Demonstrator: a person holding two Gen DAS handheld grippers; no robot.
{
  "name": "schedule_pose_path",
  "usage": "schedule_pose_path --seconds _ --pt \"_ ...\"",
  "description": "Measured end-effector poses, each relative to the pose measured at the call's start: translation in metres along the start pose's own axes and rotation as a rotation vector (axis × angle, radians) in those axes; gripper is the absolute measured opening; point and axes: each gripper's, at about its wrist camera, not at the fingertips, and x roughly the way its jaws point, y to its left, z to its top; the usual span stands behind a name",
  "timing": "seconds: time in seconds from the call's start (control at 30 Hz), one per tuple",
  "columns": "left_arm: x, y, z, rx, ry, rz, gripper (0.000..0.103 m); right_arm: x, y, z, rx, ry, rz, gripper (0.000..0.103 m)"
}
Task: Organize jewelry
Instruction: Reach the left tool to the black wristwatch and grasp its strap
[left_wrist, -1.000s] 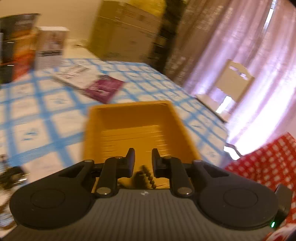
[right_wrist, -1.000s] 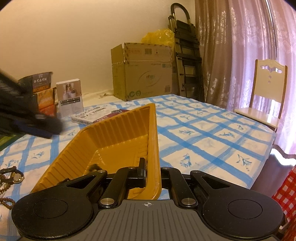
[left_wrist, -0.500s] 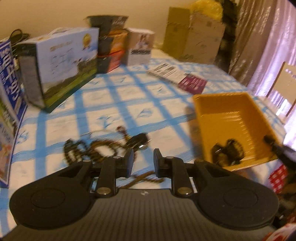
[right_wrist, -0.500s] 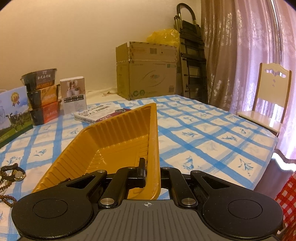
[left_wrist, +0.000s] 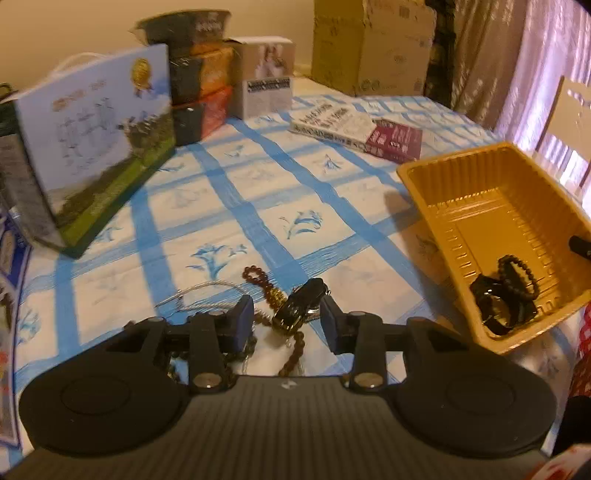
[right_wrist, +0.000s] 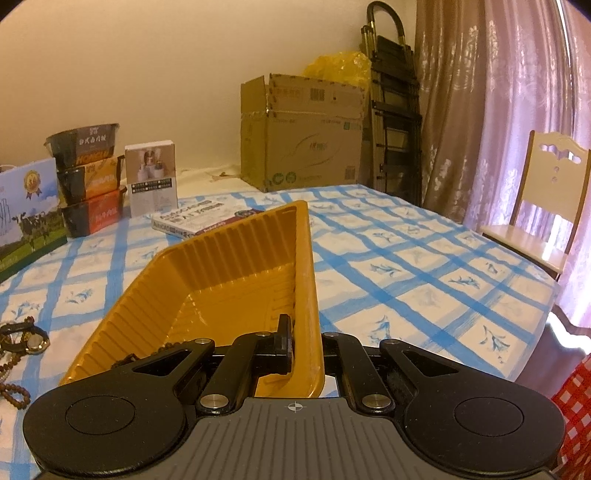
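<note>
The jewelry lies in two groups. On the blue-checked desk (left_wrist: 229, 206), a black watch (left_wrist: 301, 304), a brown bead string (left_wrist: 258, 278) and a thin silver chain (left_wrist: 201, 291) sit tangled together. Inside the yellow tray (left_wrist: 480, 206), at its near corner, rest a black bead bracelet (left_wrist: 517, 271) and a dark watch (left_wrist: 495, 299).

Only the left wrist view shows the tray's contents; the right wrist view shows a cardboard box (right_wrist: 306, 129) and a chair (right_wrist: 546, 206) beyond the desk.

The left gripper (left_wrist: 287, 321) hangs over the tangle, its fingers parting, the black watch between them but unpinched. The right gripper (right_wrist: 308, 350) has its fingers clamped on the tray's rim.
</note>
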Motion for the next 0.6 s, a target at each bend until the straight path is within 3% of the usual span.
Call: schedule_pose_path --seconds 0.3,0.6 --pt "0.032 -0.019 0.001 0.065 0.04 -0.031 0.038 0.004 -0.001 0.0 -0.028 0.024 0.007 0.004" --pt "0.021 -0.066 -0.018 0.16 0.026 -0.147 0.037 0.005 -0.003 0.0 -0.042 0.035 0.018 0.004"
